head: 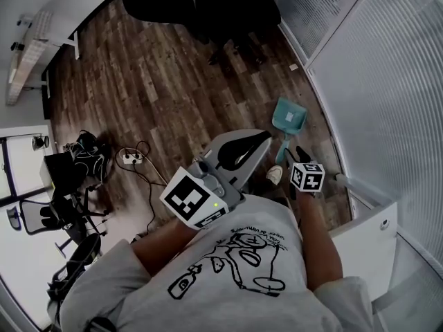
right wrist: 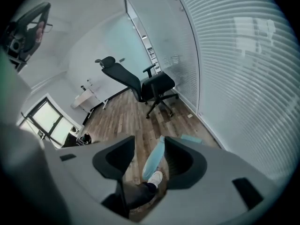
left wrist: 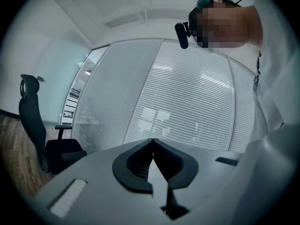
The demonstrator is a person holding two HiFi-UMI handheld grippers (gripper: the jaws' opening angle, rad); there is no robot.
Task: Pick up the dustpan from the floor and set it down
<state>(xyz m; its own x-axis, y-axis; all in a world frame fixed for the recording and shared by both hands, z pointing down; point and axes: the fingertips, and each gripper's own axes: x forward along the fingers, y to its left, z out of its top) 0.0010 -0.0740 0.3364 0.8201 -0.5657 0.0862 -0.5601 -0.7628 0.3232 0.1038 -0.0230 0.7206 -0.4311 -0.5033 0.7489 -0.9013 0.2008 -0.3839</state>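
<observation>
Dustpan (head: 288, 116) lies on floor (head: 173, 81) near glass wall, not lifted yet. Your right hand-held gripper (right wrist: 149, 142) wide open above handle, holds nothing. Left hand-held gripper (left wrist: 152, 142) closed, empty. Grasp, lift and set-down are left.

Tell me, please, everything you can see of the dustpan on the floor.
The dustpan is pale teal and looks like plastic, with a wide scoop and a long straight handle. It rests on the wooden floor close to the glass wall, with the scoop away from the person and the handle pointing back toward a white shoe. Nothing grips it: the right tongs hang open above it, with the handle lined up in their gap but seemingly untouched.
</observation>
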